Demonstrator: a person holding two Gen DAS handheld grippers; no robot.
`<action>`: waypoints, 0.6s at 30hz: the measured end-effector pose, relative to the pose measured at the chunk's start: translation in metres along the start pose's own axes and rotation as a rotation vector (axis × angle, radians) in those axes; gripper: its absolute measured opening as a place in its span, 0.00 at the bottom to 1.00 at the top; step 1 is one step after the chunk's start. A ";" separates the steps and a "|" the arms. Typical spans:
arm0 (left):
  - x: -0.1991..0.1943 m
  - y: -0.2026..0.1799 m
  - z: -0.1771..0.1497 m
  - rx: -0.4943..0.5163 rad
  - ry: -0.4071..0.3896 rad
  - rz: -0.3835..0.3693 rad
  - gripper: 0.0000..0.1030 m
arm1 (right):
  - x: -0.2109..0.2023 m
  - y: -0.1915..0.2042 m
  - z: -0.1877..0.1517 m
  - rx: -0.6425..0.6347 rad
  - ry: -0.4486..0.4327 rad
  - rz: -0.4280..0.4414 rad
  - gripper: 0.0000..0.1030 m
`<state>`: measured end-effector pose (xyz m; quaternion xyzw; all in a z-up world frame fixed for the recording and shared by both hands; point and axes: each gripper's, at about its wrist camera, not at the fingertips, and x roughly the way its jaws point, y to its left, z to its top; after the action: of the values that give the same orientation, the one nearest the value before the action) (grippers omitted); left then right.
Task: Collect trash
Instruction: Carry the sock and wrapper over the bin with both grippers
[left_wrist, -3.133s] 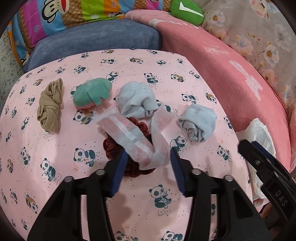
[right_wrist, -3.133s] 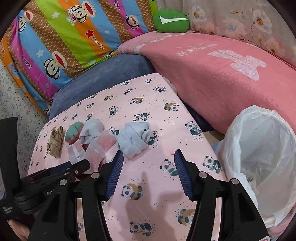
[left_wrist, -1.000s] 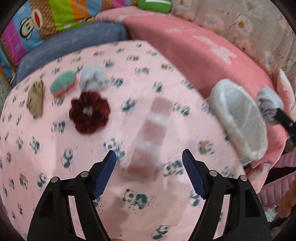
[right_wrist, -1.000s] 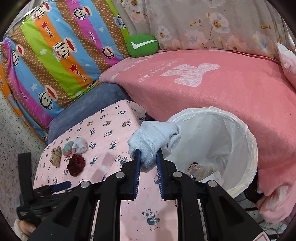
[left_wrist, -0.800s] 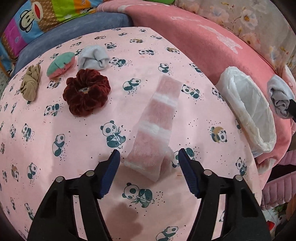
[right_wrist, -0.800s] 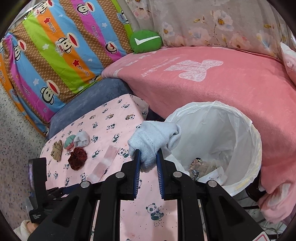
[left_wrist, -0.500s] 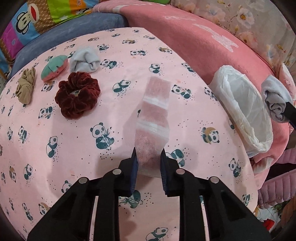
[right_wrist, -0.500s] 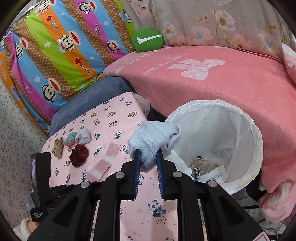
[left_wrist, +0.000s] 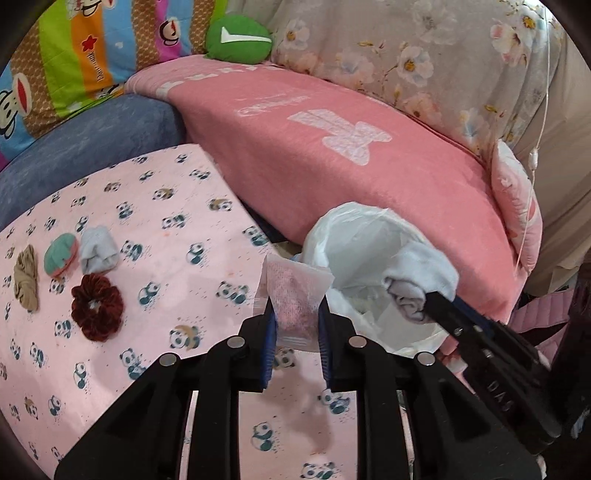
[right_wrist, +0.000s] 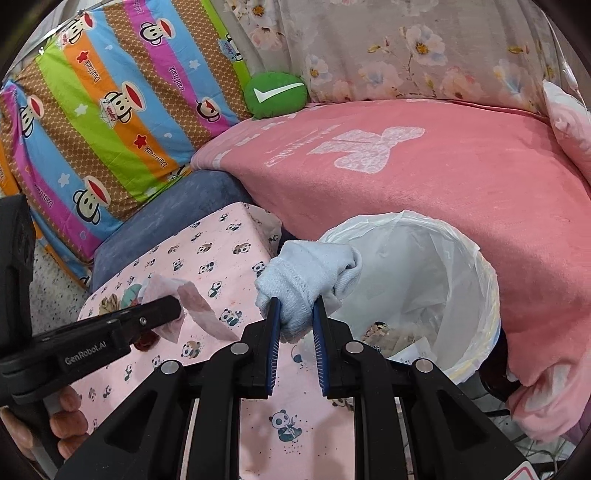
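- Lining the bin beside the panda-print table (left_wrist: 155, 236), a white trash bag (right_wrist: 454, 258) is taken as landmark; paper scraps are seen at its bottom.
- Right gripper (right_wrist: 294, 325) is clamped on a light-blue sock (right_wrist: 306, 280), held at the bag's near rim, as half a second earlier.
- Left gripper (left_wrist: 294, 325), then pinching the pink wrapper (left_wrist: 295, 295) flat on the table, is now raised with it toward the bag; drop judged next.
- Scrunchie (left_wrist: 96, 307) is left far from the bag.
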<state>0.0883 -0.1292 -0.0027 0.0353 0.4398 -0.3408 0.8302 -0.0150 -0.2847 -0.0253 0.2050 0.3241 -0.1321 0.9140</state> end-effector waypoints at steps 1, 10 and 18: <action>0.000 -0.009 0.004 0.013 -0.006 -0.012 0.19 | -0.002 -0.004 0.001 0.006 -0.005 -0.006 0.16; 0.012 -0.073 0.031 0.102 -0.008 -0.119 0.19 | -0.012 -0.040 0.009 0.070 -0.035 -0.066 0.16; 0.025 -0.110 0.043 0.146 0.005 -0.182 0.30 | -0.016 -0.066 0.012 0.113 -0.045 -0.118 0.16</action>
<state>0.0624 -0.2427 0.0310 0.0566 0.4174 -0.4458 0.7898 -0.0456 -0.3468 -0.0252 0.2337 0.3071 -0.2082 0.8987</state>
